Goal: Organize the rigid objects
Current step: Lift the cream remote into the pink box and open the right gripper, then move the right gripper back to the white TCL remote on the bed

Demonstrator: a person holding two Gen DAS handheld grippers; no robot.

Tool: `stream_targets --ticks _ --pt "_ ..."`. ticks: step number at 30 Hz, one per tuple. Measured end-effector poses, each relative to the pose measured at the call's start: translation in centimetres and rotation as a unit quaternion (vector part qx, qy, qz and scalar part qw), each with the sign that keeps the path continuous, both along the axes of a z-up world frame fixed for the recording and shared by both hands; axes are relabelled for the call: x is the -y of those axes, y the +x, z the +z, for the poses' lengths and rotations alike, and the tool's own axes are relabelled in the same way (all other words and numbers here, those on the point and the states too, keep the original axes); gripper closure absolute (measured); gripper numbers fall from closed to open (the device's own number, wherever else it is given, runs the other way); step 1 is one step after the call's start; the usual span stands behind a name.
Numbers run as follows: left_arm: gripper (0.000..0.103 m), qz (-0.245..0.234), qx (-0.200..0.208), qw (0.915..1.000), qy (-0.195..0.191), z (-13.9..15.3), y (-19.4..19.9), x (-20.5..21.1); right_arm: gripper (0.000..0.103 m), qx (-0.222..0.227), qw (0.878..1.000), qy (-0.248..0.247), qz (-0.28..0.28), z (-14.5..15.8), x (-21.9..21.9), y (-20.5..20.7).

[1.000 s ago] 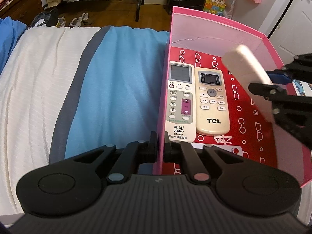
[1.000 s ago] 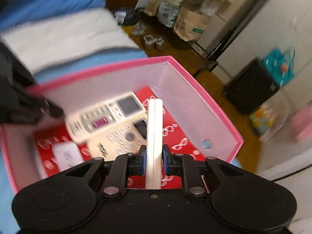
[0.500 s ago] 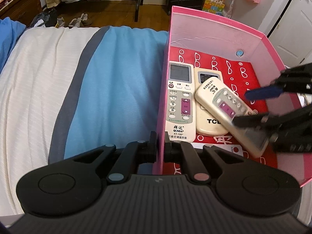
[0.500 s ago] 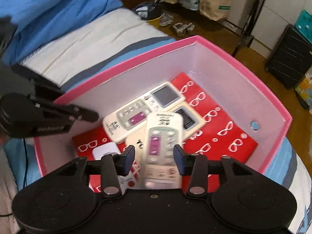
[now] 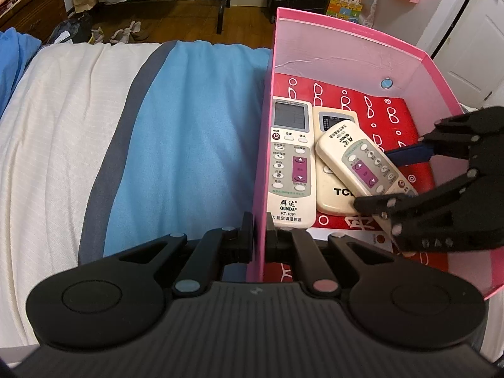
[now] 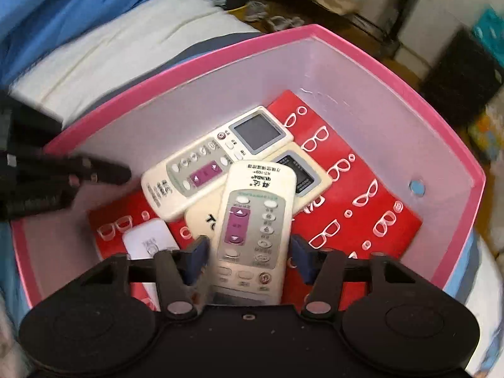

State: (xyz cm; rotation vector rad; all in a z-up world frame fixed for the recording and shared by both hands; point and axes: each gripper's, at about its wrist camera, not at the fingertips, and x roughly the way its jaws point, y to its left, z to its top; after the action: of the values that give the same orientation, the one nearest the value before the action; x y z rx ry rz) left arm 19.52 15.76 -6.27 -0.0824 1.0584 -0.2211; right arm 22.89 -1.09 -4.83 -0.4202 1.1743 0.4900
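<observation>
The right tool [image 6: 249, 260] has just been opening; its pads stand clear of the remote [image 6: 252, 230], lying askew atop two others mid-frame. Lift straight out. The left tool [image 5: 259, 242] pinches the box [image 5: 263, 170] wall: hold steady.

**Third remote released into box; right jaws parted**

A second ago the right gripper [image 6: 250, 263] held the cream remote [image 6: 252, 230] edge-on above the pink box [image 5: 346, 28], pads clamped on it. That remote now lies face up, resting slantwise across the TCL remote [image 5: 334, 195] and beside the QUNDA remote [image 5: 291, 163]. The right gripper's jaws have just been opening; the blue pads [image 6: 198, 260] stand clear of the remote's sides, with its lower end between them. The gripper has dropped lower into the box.
</observation>
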Motion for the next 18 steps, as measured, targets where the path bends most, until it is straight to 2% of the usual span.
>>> stream_targets --ticks 3,8,12,14,18 --pt "0.098 -0.001 0.001 1.0 -0.004 0.1 -0.1 -0.2 0.044 0.001 1.0 0.012 -0.005 0.7 0.3 -0.4" --pt "0.099 -0.002 0.001 1.0 0.0 0.0 -0.1 -0.1 0.044 0.034 0.994 0.003 -0.1 1.7 1.4 0.8" --pt "0.099 -0.004 0.004 1.0 0.003 0.1 -0.2 0.0 0.044 0.043 0.981 0.004 -0.187 1.9 2.2 2.6" --pt "0.099 -0.004 0.006 1.0 0.001 0.1 -0.2 -0.1 0.044 0.04 0.97 0.001 -0.242 1.7 2.1 3.6" --pt "0.098 -0.006 0.006 1.0 -0.004 0.0 -0.2 -0.3 0.044 -0.003 0.947 0.005 -0.322 0.3 2.6 5.7"
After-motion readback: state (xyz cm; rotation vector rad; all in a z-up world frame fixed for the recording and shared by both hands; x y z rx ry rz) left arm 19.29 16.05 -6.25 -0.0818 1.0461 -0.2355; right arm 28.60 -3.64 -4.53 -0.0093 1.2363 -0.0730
